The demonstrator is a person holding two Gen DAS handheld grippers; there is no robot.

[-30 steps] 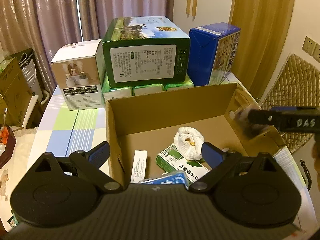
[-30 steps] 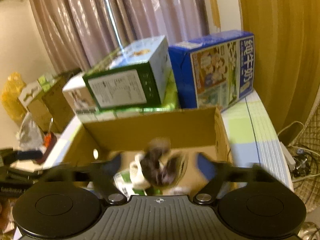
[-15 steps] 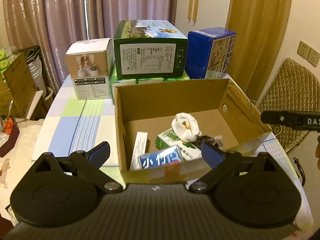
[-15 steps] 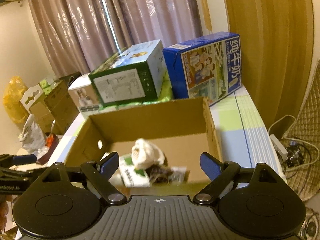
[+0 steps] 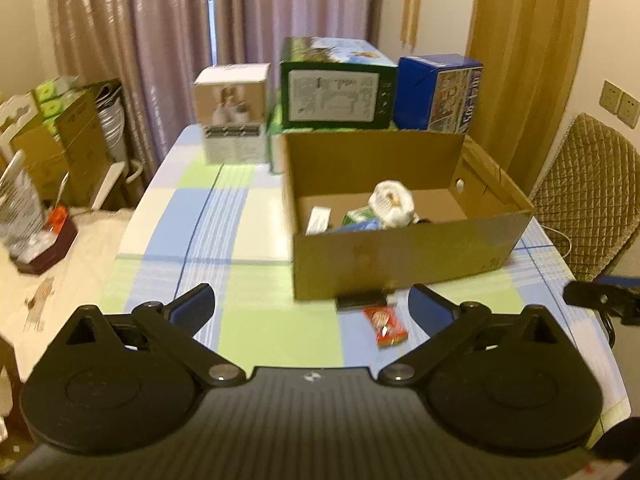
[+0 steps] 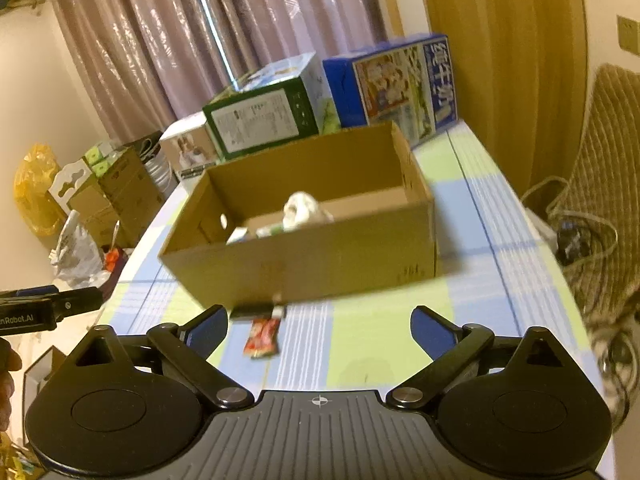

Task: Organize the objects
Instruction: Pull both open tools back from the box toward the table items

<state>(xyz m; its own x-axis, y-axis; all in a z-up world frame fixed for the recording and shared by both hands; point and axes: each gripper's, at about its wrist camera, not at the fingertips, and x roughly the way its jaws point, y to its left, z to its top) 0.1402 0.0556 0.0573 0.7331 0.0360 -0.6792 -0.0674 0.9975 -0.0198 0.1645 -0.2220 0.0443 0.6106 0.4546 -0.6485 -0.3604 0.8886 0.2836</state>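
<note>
Purple curtains point(image 5: 160, 40) hang behind the desk point(image 5: 208, 240), which has a checked cloth in blue, green and white. At its far edge stand a white box point(image 5: 232, 112), a green box point(image 5: 336, 88) and a blue box point(image 5: 438, 94). A quilted chair point(image 5: 588, 196) is to the right. Cartons point(image 6: 120, 188) and a yellow bag point(image 6: 34, 188) are on the left.

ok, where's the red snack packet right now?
On the checked tablecloth, outside the cardboard box, just in front of its near wall beside a small black item: the red packet shows in both wrist views.
</note>
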